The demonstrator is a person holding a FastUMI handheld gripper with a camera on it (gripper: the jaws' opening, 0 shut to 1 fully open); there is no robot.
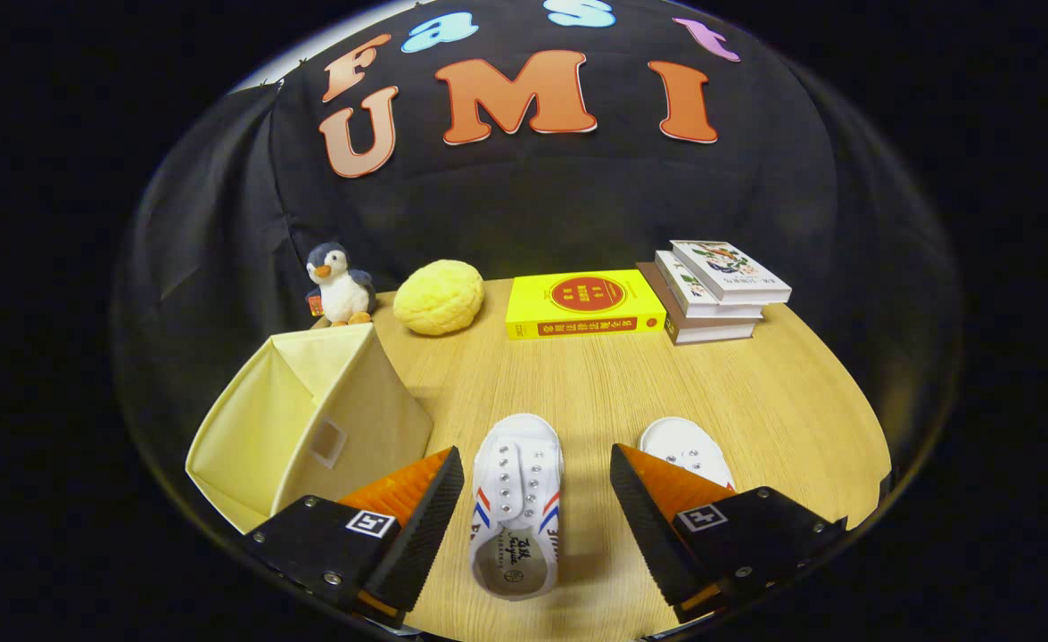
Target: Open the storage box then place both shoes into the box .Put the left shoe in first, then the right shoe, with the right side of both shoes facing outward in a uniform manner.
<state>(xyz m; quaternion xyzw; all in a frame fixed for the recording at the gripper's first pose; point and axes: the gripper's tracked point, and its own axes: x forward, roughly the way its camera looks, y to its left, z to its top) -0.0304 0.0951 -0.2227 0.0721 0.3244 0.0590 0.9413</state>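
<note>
Behind gripper, half-hidden second shoe

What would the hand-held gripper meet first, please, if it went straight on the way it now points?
Probably the white shoe lying between the open hand-held gripper's fingers, toe pointing away. Height above it is unclear; passing over, the yellow book comes next.

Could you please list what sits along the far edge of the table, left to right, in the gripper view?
Small plush penguin → yellow bumpy round cushion → yellow hardcover book → stack of three white-covered books. The open gripper straddles one white canvas shoe.
</note>
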